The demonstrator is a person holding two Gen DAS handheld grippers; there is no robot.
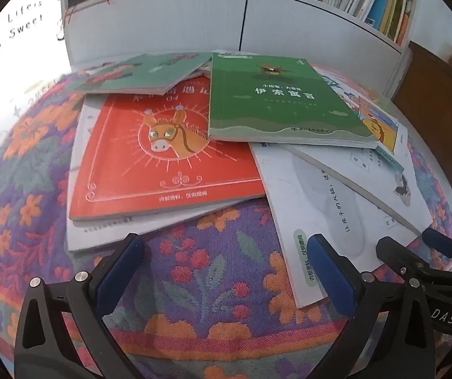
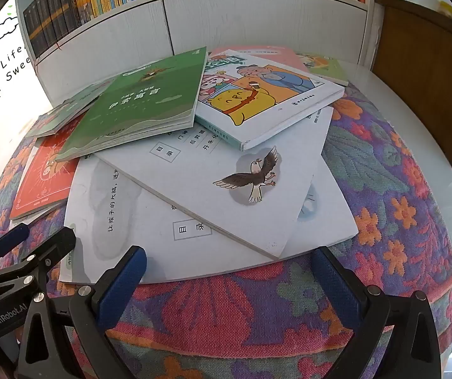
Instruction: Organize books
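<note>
Left wrist view. Left gripper [image 1: 226, 265] wide open, nothing between the blue pads, hovering over the floral woven cloth [image 1: 194, 284] in purple, orange and red that covers the worktop. Loose heap of books just ahead. Red softcover book with a donkey's head in a sunburst [image 1: 162, 158] lying flat at left, on top of a larger white book whose edges show beneath. Green softcover book with white Chinese title [image 1: 276, 101] resting across the red book's upper right corner. Pale green thin book [image 1: 143, 72] behind, overlapping the red book's top edge. White paperback with vertical Chinese text [image 1: 317, 205] at right, its near corner by the left gripper's right finger. Right gripper [image 1: 415, 243] entering from the right edge, over that white paperback. White bookshelf packed with upright books [image 1: 226, 15] behind the heap.

Right wrist view. Right gripper [image 2: 229, 262] spread wide, empty, its tips at the near edge of the white paperback with vertical Chinese text [image 2: 125, 221]. White book with an eagle drawing [image 2: 226, 186] lying on top of that, tilted. Cartoon-cover book with a yellow bear and an old man [image 2: 264, 94] stacked above the eagle book. Green softcover [image 2: 143, 101] leaning over both. Red book [image 2: 42, 183] at left. Left gripper [image 2: 36, 240] at lower left, open. Bookshelf [image 2: 257, 22] beyond.
</note>
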